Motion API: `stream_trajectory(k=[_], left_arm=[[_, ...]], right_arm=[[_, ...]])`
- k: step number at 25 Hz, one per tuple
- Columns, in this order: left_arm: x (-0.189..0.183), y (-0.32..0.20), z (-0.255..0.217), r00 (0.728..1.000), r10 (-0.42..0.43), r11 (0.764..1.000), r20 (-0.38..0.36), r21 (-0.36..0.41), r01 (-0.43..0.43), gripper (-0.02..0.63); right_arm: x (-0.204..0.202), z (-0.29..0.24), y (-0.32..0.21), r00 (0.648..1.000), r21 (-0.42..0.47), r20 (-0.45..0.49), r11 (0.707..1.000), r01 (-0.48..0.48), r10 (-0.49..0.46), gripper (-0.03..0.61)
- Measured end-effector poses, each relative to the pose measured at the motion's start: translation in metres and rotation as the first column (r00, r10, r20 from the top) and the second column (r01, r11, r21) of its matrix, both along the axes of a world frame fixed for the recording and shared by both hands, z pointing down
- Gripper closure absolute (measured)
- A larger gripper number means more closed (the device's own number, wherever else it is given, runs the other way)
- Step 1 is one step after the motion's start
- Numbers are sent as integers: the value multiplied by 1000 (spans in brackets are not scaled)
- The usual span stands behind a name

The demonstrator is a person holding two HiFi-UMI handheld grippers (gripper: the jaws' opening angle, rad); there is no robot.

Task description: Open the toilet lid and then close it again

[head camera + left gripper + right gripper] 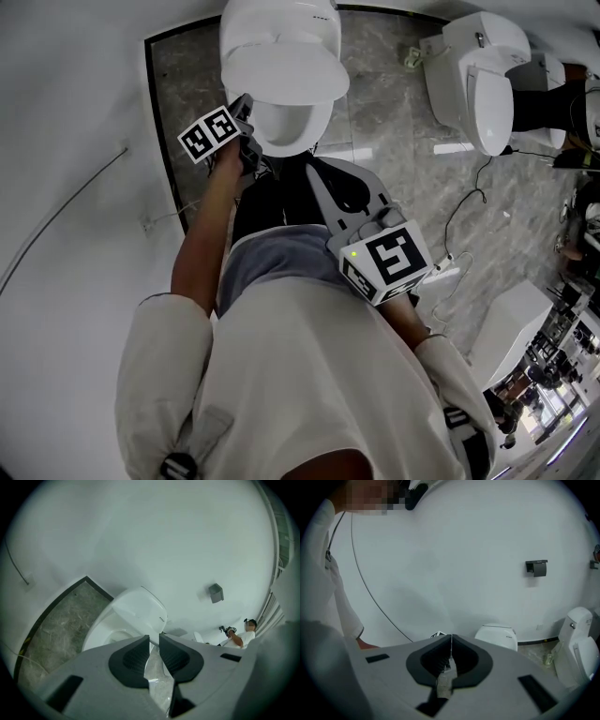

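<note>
Grey marbled floor [375, 122] and plain white walls [140, 536] surround the rig. Nearest to me, the right gripper [315, 165] hangs low in front of the operator's body. Its own view shows its fingers pressed together with nothing between them [451, 637]. Just beyond it, the left gripper [246, 105] reaches to the left front edge of the toilet lid [281, 70]. Its fingers stand only narrowly apart, and the lid's thin rim runs right into that gap at the tips [154, 637], so I read it as pinched. The toilet lid [140, 606] is tilted partway up over the open bowl [281, 131], which stands against the wall. Farther right stands a second toilet [487, 84] with its lid down, and far off another person [239, 637] shows small.
</note>
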State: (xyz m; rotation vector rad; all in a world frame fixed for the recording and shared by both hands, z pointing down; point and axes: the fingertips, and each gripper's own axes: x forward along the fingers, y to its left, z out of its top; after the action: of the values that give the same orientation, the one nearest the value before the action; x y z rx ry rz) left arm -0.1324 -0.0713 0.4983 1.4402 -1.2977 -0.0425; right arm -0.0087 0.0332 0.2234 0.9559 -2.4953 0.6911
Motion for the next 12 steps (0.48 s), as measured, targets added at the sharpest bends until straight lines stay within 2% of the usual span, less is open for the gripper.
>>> stream_trajectory(k=[5, 12], left_arm=[[-2, -14, -12, 999, 15, 1000, 36, 22, -16, 560], [2, -47, -27, 987, 67, 994, 146, 76, -79, 561]], right_arm=[[5, -5, -4, 1000, 5, 7, 1000, -5, 5, 568], [18, -3, -19, 1000, 3, 15, 1000, -19, 19, 568]])
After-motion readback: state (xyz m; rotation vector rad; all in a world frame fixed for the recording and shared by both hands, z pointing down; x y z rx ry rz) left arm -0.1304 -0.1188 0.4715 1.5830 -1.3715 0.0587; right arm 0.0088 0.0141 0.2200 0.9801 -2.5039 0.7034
